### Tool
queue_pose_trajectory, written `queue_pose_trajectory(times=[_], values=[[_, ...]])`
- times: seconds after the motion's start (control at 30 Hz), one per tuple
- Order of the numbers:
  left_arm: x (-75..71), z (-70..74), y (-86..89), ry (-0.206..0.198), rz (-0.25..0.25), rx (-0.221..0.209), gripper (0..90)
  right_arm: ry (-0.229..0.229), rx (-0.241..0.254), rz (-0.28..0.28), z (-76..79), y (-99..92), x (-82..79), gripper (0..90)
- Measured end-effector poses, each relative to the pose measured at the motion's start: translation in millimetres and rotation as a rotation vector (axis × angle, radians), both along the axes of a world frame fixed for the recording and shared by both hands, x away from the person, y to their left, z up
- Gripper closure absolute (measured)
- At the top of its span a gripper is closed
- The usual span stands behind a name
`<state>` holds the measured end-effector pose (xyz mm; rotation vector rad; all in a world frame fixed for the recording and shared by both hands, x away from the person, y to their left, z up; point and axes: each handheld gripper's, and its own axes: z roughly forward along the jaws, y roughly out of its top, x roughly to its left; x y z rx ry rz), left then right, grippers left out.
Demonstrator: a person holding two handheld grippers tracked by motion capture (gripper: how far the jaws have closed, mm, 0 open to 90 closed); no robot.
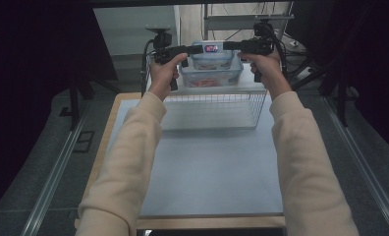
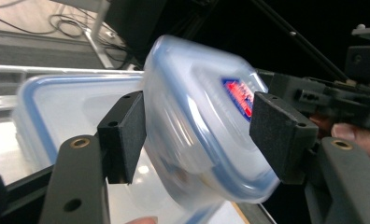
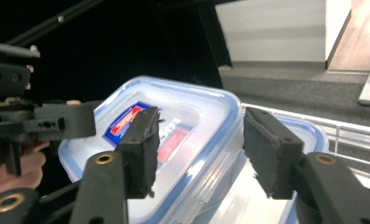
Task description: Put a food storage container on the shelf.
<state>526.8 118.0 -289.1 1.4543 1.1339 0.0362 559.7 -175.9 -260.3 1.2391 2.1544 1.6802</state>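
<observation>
A small clear box with a blue-rimmed lid and a red and blue label is at the far end of the table, on top of a larger clear box. My left gripper and right gripper point at each other from either side of it. In the left gripper view the small box is tilted and blurred between my left gripper's jaws, over the larger box's lid. In the right gripper view the small box's corner lies between my right gripper's jaws, with a gap to the right pad.
A white wire basket stands on the grey table top just in front of the stacked boxes; I cannot tell whether the boxes are inside it. Dark stands and cables surround the far end. The person's sleeves reach up both sides of the table.
</observation>
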Motion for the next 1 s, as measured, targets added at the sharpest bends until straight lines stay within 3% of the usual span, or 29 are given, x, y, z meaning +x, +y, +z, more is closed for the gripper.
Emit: queue_pose_trajectory(times=[0.13, 0.27, 0.37, 0.43, 0.57, 0.67, 0.73, 0.87, 1.0], values=[[-1.5, 0.3, 2.8, -0.006, 0.009, 0.012, 28.4, -0.019, 0.0, -0.019, 0.8, -1.8, -3.6, 41.8], [-12.5, 5.4, 11.5, -0.059, 0.014, 0.007, 26.6, -0.051, 0.024, -0.002, 6.2, -12.2, -15.2, 41.6], [-24.0, 7.2, 17.0, -0.074, 0.016, -0.003, 28.0, -0.061, 0.027, 0.007, 6.7, -21.3, -28.3, 45.9], [-32.8, 5.5, 20.5, -0.085, 0.017, -0.005, 30.3, -0.058, 0.054, 0.013, 4.2, -27.3, -37.2, 51.8], [-51.8, -4.3, 22.7, -0.11, 0.002, 0.043, 46.3, -0.055, 0.034, 0.029, -7.9, -34.3, -54.1, 68.6], [-59.1, -11.7, 20.5, -0.113, -0.015, 0.065, 61.3, -0.05, 0.001, 0.057, -19.4, -34.2, -61.8, 80.5], [-60.8, -15.5, 18.5, -0.113, -0.051, 0.078, 73.6, -0.049, -0.017, 0.082, -26.0, -30.6, -64.0, 87.1], [-59.0, -18.6, 14.6, -0.116, -0.088, 0.107, 85.3, -0.057, -0.034, 0.117, -31.2, -20.7, -64.3, 89.2], [-55.8, -18.3, 10.7, -0.117, -0.108, 0.117, 89.4, -0.064, -0.04, 0.133, -33.1, -10.1, -61.9, 89.3]])
